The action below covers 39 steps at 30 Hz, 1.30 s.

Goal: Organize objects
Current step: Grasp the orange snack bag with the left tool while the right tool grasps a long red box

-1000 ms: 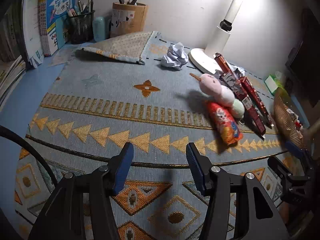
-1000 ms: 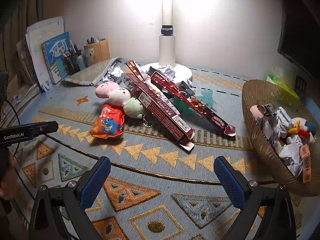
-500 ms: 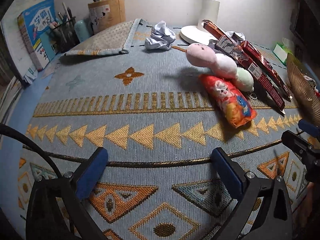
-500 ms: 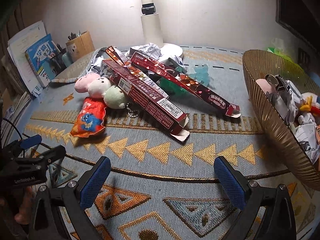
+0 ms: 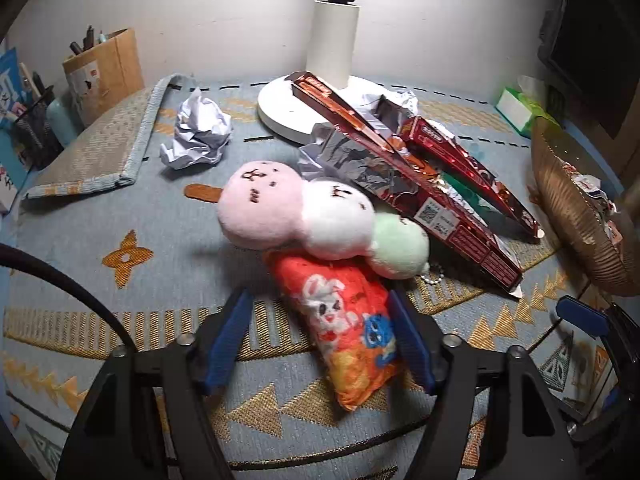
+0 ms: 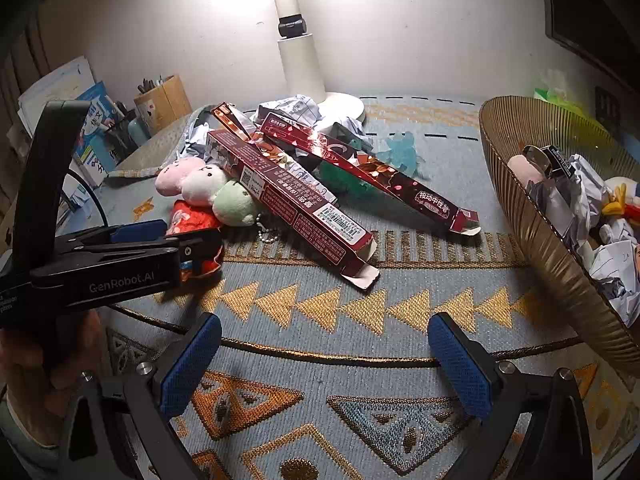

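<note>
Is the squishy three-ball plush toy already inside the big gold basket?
No, the three-ball plush toy lies on the patterned mat beside the red boxes, well apart from the gold basket.

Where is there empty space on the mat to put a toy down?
Bare mat lies in front of the long red boxes, beside the basket. Another patch sits left of the pink plush, below the crumpled paper. Around the lamp base it is crowded.

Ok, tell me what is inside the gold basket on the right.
The basket holds crumpled paper, a pink soft thing with a black clip on it, and a duck toy. Anything under the paper is covered.
</note>
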Motion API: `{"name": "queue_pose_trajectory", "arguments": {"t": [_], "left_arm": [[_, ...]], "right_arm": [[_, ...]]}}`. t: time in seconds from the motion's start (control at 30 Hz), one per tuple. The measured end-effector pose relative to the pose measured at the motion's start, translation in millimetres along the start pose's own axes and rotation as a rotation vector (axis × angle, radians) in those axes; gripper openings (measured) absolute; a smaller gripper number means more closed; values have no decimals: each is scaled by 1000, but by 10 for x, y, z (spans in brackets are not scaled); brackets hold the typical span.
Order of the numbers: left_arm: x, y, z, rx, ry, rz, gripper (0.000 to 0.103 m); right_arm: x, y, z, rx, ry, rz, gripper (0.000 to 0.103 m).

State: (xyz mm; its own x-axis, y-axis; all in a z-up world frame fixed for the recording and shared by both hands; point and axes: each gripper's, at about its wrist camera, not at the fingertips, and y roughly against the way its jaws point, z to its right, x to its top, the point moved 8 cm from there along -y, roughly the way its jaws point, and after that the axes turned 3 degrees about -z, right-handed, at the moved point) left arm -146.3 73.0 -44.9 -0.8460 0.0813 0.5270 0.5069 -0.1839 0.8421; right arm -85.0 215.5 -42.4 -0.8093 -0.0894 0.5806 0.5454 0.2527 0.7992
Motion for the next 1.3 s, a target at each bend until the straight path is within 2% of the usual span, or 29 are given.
{"name": "queue_pose_trajectory", "arguments": {"t": [0.07,0.13,0.23,0.27,0.3,0.33,0.4,0.57,0.6,0.63,0.67,0.73,0.77,0.83,0.93,1.0,1.07,1.13,1.2,1.23,1.3], "left_arm": [[-59,68,26,-47,0,-1,36],[-100,107,-66,-51,14,7,28],[-192,199,-260,-59,66,18,27],[-216,213,-319,-63,85,28,27],[-234,223,-386,-68,105,40,27],[-246,223,-448,-77,128,53,27],[-243,208,-501,-106,170,54,27],[-213,188,-461,-80,147,65,27],[-218,190,-457,-85,151,66,27],[-218,188,-470,-97,158,65,27],[-218,190,-495,-109,167,63,27],[-215,189,-507,-125,182,63,27],[-222,205,-507,-121,179,70,27],[-215,252,-458,-114,154,91,26],[-227,283,-388,-130,124,99,25],[-245,319,-342,-150,111,101,25],[-307,437,-278,-205,127,116,25],[-437,588,-171,-235,112,120,25],[-623,692,-56,-266,97,91,25],[-712,725,-15,-272,85,75,25],[-794,764,-31,-206,67,81,25]], "right_arm": [[2,5,2,4,-4,-1,103],[6,19,-33,18,8,1,103],[0,-14,-140,57,55,-30,103],[15,-29,-167,54,71,-38,101],[49,-45,-194,46,88,-43,95],[104,-67,-216,28,107,-46,87],[246,-139,-236,-28,143,-52,82],[510,-446,-210,-123,217,-70,80],[504,-501,-186,-132,221,-91,71],[493,-509,-186,-108,212,-99,57],[481,-474,-189,-84,193,-96,53],[412,-402,-215,-71,176,-109,41],[361,-350,-237,-64,170,-114,38],[216,-236,-368,-9,175,-135,30],[-51,-26,-521,51,173,-163,25],[-219,105,-512,73,132,-185,25],[-356,230,-437,70,85,-194,25],[-462,346,-348,85,44,-196,25],[-559,423,-267,110,7,-204,25],[-602,443,-236,109,1,-208,25],[-652,439,-196,91,13,-207,26]]}}
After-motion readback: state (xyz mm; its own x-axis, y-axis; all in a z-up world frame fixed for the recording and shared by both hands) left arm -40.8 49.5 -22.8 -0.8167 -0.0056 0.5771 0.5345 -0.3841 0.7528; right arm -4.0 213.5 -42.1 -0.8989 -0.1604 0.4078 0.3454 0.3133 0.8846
